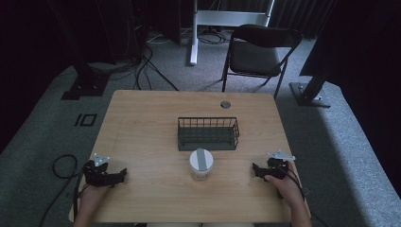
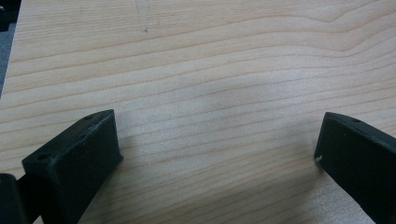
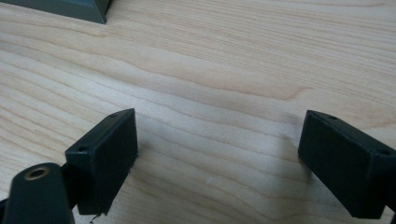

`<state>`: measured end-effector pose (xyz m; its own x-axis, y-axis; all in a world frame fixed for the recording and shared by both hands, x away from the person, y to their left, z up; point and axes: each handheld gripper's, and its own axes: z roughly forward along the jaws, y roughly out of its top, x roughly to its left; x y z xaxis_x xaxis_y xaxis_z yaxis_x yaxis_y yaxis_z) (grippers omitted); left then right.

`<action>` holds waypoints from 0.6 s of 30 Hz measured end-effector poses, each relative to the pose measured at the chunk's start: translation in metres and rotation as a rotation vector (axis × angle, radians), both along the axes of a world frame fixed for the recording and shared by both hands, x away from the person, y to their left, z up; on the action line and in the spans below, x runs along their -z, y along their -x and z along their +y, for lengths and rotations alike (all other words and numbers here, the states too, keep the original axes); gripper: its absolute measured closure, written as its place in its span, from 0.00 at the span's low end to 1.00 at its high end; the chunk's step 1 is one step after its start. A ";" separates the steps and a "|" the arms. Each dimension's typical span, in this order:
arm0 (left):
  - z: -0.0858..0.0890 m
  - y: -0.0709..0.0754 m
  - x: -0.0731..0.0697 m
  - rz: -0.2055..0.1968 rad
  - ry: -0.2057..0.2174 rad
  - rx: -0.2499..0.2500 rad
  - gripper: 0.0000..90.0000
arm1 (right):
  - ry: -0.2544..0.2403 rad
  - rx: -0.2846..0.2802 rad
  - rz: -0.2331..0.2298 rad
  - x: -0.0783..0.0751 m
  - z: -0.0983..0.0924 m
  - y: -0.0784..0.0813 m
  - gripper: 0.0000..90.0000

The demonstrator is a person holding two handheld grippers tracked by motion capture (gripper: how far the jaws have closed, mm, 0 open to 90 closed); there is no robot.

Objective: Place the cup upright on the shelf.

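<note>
A dark wire basket point(image 1: 208, 134) stands at the middle of the wooden table point(image 1: 142, 123). Just in front of it is a clear jar with a white lid and a grey strip across the lid point(image 1: 201, 163). My left gripper point(image 1: 122, 174) rests near the table's front left, held by a hand, and my right gripper point(image 1: 256, 169) rests near the front right. In the left gripper view my left gripper point(image 2: 219, 140) has its jaws wide apart over bare wood. In the right gripper view my right gripper point(image 3: 219, 140) is likewise open over bare wood, with a corner of the basket point(image 3: 70, 8) at top left.
A black folding chair point(image 1: 260, 47) stands behind the table on grey carpet. A round cable hole point(image 1: 225, 104) sits near the table's far edge. Cables point(image 1: 64, 165) trail off the table's left side. Dark stands flank the table at both back corners.
</note>
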<state>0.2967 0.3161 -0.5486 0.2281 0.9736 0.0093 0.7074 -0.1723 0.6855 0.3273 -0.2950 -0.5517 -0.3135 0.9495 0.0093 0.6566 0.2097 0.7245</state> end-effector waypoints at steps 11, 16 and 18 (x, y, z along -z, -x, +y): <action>0.000 0.000 0.000 0.000 0.000 0.000 0.00 | -0.013 -0.042 -0.022 -0.002 0.009 0.000 0.13; 0.000 0.000 0.000 0.000 0.000 0.000 0.00 | -0.023 -0.077 -0.036 -0.005 0.015 0.001 0.13; 0.000 0.000 0.000 0.000 0.000 0.000 0.00 | -0.030 -0.093 -0.041 -0.006 0.017 0.002 0.13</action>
